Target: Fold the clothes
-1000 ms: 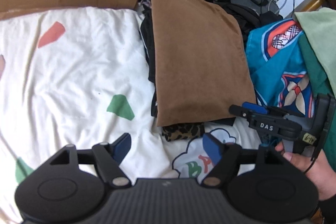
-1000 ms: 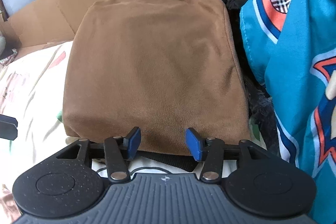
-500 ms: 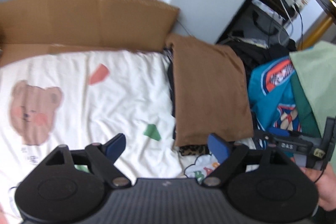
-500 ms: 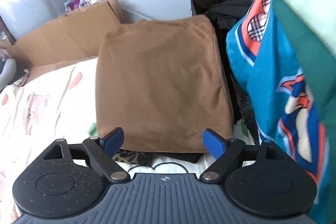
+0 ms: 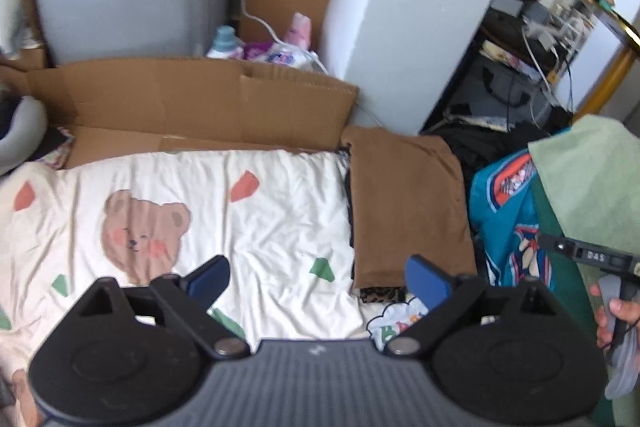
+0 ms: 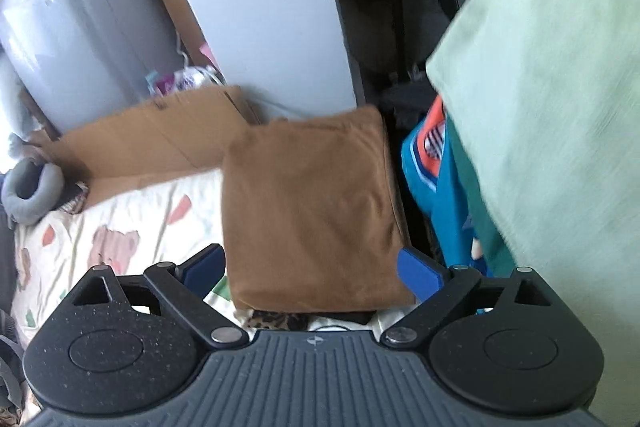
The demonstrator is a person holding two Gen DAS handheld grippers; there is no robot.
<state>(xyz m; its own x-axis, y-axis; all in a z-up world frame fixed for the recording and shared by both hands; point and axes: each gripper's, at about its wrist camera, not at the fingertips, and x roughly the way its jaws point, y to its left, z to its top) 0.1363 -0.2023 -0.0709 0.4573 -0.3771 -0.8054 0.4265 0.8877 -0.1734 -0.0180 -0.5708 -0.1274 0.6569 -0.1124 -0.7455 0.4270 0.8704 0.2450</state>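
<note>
While both my grippers hung above the bed, the left gripper [image 5: 318, 279] and right gripper [image 6: 312, 269] were spread wide, empty. Folded brown garment [image 6: 312, 211] sat atop the clothes stack beside the bear-print sheet [image 5: 208, 203].

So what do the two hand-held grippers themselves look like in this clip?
Both match: the left hand-held gripper and right hand-held gripper each have a ribbed dark-grey body, two round black discs, black linkage arms with silver pivot pins, and blue finger pads. No sleeve is visible.
</note>
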